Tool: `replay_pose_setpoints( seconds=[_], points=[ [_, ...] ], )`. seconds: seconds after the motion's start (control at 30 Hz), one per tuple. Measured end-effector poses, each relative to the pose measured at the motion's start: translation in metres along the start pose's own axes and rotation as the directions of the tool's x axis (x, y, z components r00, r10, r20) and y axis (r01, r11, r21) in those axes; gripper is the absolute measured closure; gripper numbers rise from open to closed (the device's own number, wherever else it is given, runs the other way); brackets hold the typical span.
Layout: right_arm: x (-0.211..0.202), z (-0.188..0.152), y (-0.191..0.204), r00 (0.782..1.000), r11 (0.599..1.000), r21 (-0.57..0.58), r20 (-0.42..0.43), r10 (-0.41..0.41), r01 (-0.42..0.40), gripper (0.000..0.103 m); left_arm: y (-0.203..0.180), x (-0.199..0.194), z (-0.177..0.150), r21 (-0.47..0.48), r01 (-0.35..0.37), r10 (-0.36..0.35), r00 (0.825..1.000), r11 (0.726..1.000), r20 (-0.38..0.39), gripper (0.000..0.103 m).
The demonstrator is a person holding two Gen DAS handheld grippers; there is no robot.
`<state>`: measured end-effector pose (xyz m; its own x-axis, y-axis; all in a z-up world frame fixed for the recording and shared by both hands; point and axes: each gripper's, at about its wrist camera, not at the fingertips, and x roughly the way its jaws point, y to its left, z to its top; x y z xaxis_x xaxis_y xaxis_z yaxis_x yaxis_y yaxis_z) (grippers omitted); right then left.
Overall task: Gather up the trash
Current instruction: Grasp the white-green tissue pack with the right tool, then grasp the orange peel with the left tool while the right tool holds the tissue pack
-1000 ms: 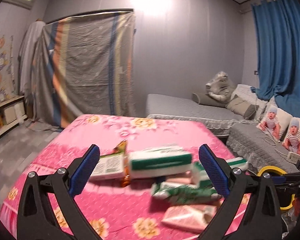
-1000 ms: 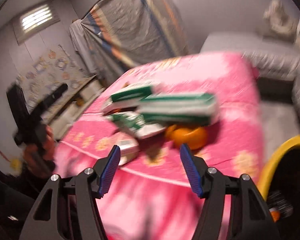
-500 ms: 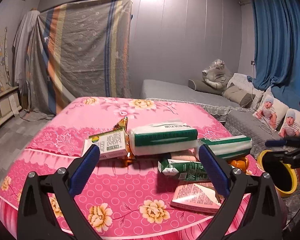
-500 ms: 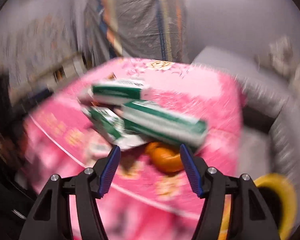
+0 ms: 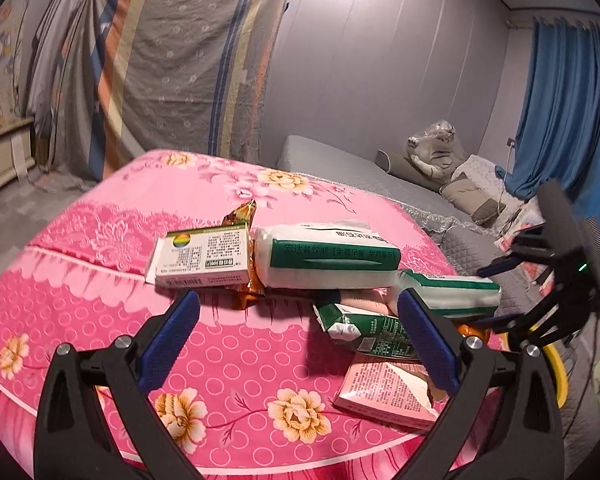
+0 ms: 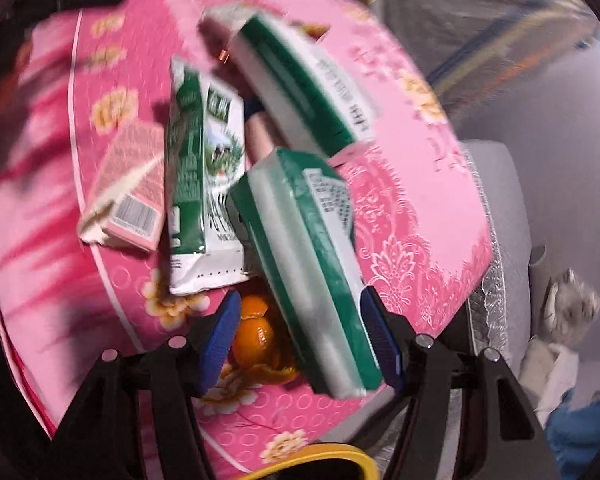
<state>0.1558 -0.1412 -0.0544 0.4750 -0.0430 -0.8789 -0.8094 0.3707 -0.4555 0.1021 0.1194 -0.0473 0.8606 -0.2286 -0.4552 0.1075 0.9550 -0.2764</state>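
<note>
While my right hand-held gripper [image 6: 298, 340] hangs over the near right edge of the table [image 6: 420, 208], its jaws stand about half open around the near end of a green-and-white pack [image 6: 312, 264] with orange peel [image 6: 256, 336] beside it; neither pad presses. Best practice: centre on one item, then close. Left hand-held gripper [image 5: 300, 340] is wide open, empty, facing the pile. Yellow bin [image 6: 332, 458] sits just below.

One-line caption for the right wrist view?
Open right tool above orange peel and green-white pack on pink tablecloth.
</note>
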Motion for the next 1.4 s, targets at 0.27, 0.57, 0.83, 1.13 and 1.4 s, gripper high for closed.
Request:
replay_pose_setpoints(
  seconds=[0.27, 0.57, 0.83, 1.13, 1.4],
  points=[
    [0.049, 0.02, -0.015, 0.992, 0.998, -0.051, -0.12, 0.028, -0.034, 0.044, 0.016, 0.007, 0.001, -0.051, -0.022, 0.022, 1.0, 0.998, -0.009, 0.008],
    [0.059, 0.021, -0.046, 0.993, 0.987, 0.122, -0.048, 0.11, -0.104, 0.077, 0.011, 0.009, 0.001, -0.012, -0.044, 0.043, 0.999, 0.999, -0.007, 0.008],
    [0.007, -0.026, -0.088, 0.979, 0.901, 0.407, 0.188, 0.077, -0.149, 0.081, -0.036, 0.016, 0.003, 0.104, 0.063, -0.057, 0.997, 0.993, -0.059, 0.008],
    [-0.054, -0.139, -0.095, 0.889, 0.651, 0.695, 0.453, -0.066, -0.305, 0.081, -0.168, 0.056, -0.011, 0.433, 0.314, -0.201, 0.937, 0.845, -0.287, 0.008],
    [-0.098, -0.221, -0.063, 0.827, 0.514, 0.779, 0.52, -0.212, -0.358, 0.081, -0.233, 0.134, -0.035, 0.497, 0.453, -0.124, 0.818, 0.74, -0.562, 0.009]
  ],
)
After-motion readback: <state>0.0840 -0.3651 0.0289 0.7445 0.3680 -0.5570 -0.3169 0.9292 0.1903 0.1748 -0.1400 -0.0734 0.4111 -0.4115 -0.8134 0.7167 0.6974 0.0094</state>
